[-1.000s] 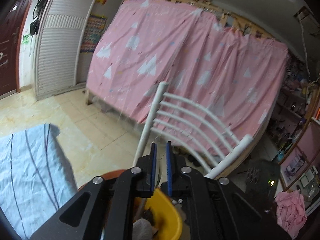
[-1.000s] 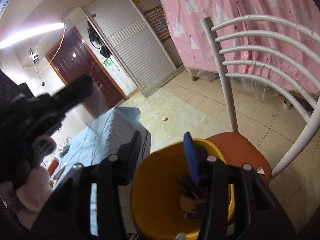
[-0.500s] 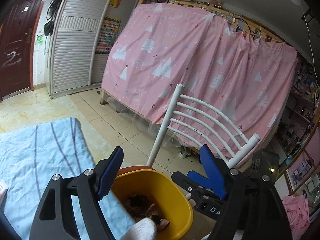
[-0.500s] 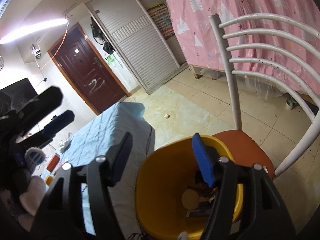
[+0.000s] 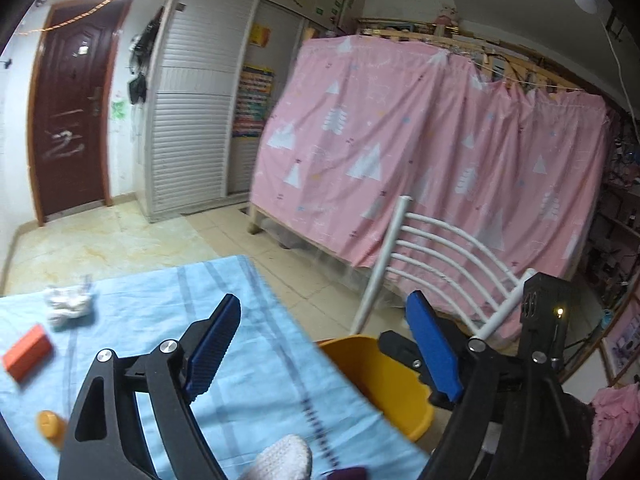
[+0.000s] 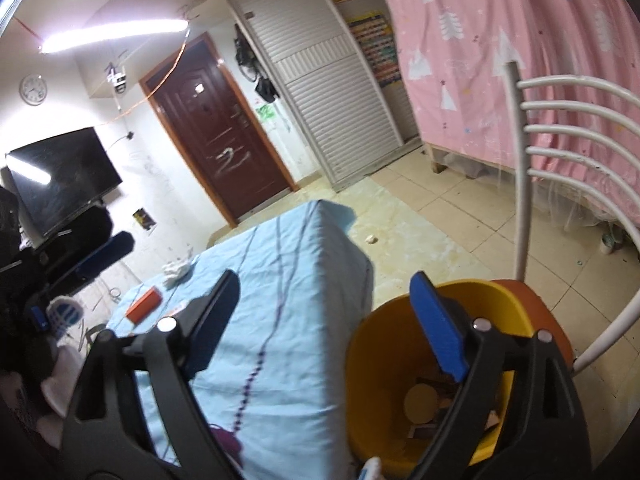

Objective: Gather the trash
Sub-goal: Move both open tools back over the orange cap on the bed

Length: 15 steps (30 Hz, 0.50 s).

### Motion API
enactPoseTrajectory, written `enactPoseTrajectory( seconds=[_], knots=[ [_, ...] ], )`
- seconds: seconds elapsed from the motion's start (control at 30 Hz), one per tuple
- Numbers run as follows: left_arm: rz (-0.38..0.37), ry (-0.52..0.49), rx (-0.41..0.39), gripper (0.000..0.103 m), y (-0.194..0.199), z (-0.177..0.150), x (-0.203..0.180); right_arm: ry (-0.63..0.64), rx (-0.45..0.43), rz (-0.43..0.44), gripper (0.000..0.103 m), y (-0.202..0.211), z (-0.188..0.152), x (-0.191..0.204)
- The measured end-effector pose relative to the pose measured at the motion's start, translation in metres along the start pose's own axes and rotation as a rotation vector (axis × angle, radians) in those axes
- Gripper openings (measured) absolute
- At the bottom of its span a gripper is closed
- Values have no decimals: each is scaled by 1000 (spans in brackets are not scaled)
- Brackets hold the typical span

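A yellow bin [image 6: 380, 332] holding scraps stands on the orange seat of a white chair [image 6: 520, 200], beside a table with a light blue cloth [image 6: 288, 280]. My right gripper [image 6: 326, 308] is open and empty, its right finger over the bin's rim. My left gripper [image 5: 324, 334] is open and empty above the table edge, with the bin [image 5: 384, 380] just to its right. On the cloth lie a crumpled white tissue [image 5: 68, 306], an orange block [image 5: 27, 352] and a small orange cap [image 5: 50, 422]. The tissue [image 6: 176, 270] and the block [image 6: 144, 304] show in the right wrist view too.
A pink curtain [image 5: 420, 160] hangs over a bed frame behind the chair. A dark red door [image 5: 68, 120] and white shuttered wardrobe [image 5: 192, 120] stand at the far wall. A TV [image 6: 60, 180] is at the left. A small white scrap [image 6: 372, 239] lies on the tiled floor.
My left gripper opened from shut, then swung left from over the bin to above the table. My right gripper stayed open and turned slightly left, bringing more of the table into view.
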<state>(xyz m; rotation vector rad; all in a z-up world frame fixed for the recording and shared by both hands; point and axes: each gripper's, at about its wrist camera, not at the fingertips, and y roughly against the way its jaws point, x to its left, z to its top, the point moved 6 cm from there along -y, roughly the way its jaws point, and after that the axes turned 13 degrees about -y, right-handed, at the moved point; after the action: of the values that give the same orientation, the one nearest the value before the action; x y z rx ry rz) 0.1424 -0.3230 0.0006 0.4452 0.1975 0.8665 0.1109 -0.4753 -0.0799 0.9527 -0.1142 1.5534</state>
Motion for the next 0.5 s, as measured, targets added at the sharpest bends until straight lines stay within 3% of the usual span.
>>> enactPoseTrajectory(
  seconds=[0.5],
  knots=[
    [285,91,114,78,65,-58,131,200,133,51,95,-49,-30,90]
  ],
)
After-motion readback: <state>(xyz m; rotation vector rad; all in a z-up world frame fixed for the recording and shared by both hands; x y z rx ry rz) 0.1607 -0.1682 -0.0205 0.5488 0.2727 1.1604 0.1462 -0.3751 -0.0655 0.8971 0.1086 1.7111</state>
